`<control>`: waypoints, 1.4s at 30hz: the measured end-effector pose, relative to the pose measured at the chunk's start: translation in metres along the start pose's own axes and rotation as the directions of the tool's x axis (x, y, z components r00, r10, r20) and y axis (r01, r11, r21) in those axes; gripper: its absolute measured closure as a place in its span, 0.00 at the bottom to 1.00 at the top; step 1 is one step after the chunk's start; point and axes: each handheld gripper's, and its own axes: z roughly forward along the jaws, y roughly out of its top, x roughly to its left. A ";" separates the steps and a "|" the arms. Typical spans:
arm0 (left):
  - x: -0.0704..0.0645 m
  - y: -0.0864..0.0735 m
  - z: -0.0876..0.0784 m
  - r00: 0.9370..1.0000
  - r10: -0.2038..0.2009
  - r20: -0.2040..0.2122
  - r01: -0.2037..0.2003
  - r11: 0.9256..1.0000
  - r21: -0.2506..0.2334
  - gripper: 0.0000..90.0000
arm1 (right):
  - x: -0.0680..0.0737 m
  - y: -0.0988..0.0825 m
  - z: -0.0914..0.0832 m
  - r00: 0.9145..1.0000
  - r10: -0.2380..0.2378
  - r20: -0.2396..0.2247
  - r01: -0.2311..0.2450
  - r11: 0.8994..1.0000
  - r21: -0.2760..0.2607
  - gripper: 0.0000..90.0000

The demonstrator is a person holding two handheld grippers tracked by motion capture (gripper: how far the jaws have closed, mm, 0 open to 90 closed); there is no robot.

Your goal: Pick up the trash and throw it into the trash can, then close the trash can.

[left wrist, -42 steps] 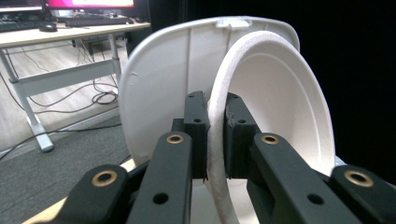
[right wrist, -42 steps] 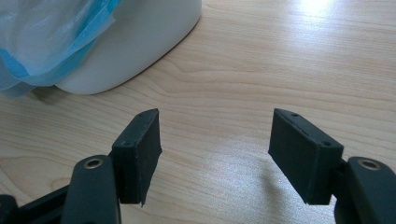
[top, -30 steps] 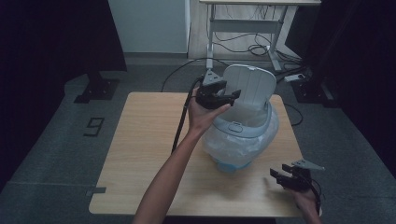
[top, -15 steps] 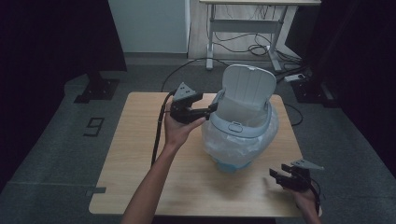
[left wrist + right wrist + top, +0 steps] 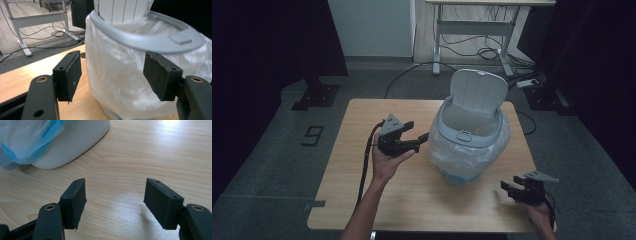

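Left gripper (image 5: 416, 137), jaws wide with nothing between them and just lately opening, hangs over the wooden table (image 5: 347, 200) just beside the left flank of the bin's white liner bag (image 5: 120, 82). Grey-rimmed waste bin (image 5: 467, 135) stands mid-table toward the right, lid (image 5: 478, 90) tipped up at the back. Right gripper (image 5: 510, 191), jaws wide and empty, sits low at the table's near right corner, near the bin's base (image 5: 72, 145) but apart from it.
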 end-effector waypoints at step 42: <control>0.025 -0.102 -0.009 0.994 -0.083 -0.071 0.093 0.986 0.137 0.34 | -0.008 0.049 -0.036 0.998 0.030 -0.050 -0.037 0.989 -0.144 0.39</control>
